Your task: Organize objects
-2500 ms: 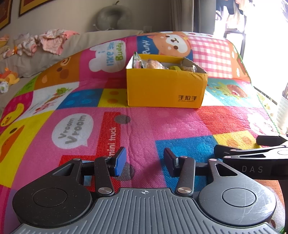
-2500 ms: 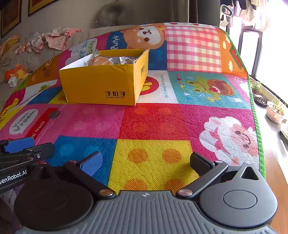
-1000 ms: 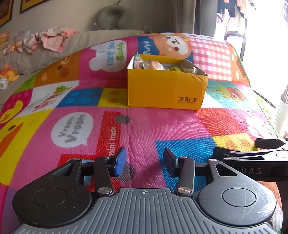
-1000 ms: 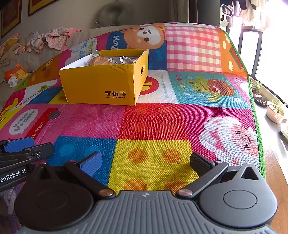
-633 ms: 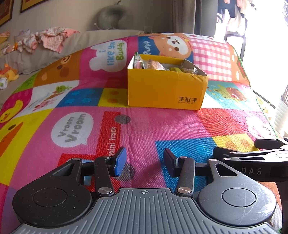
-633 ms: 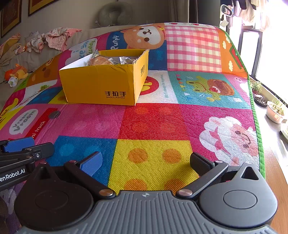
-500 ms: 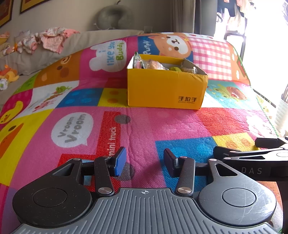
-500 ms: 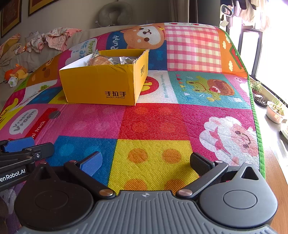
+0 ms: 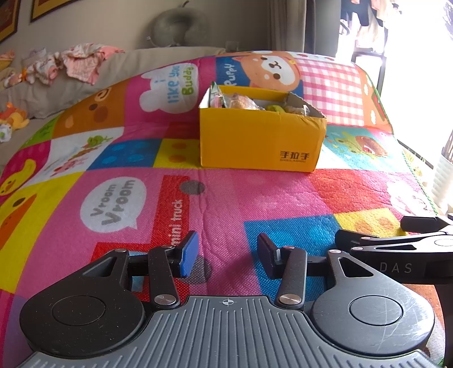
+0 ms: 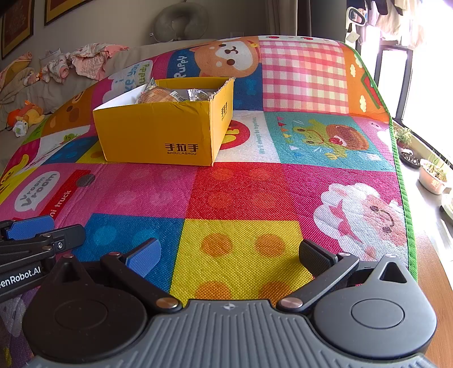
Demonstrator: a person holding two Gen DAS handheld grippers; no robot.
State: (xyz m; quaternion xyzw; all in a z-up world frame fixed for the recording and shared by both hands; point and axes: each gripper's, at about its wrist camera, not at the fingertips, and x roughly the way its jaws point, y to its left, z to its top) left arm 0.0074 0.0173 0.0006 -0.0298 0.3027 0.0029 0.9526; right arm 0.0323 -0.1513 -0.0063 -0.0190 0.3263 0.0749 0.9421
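My left tool [image 9: 226, 253] hangs low over the bright cartoon play mat [image 9: 240, 195], its jaws apart with nothing between them; my right tool [image 10: 230, 257] does the same at the bottom of its own frame, jaws spread wider and just as empty; each tool shows at the edge of the other's view, the two side by side. The yellow cardboard box [image 9: 259, 141] sits open on the mat above centre in the left view and upper left of centre in the right view, well apart from both tools; wrapped snacks [image 10: 170, 94] lie inside it. A grey neck pillow [image 10: 181, 22] rests at top centre; crumpled clothes [image 9: 76, 63] lie upper left.
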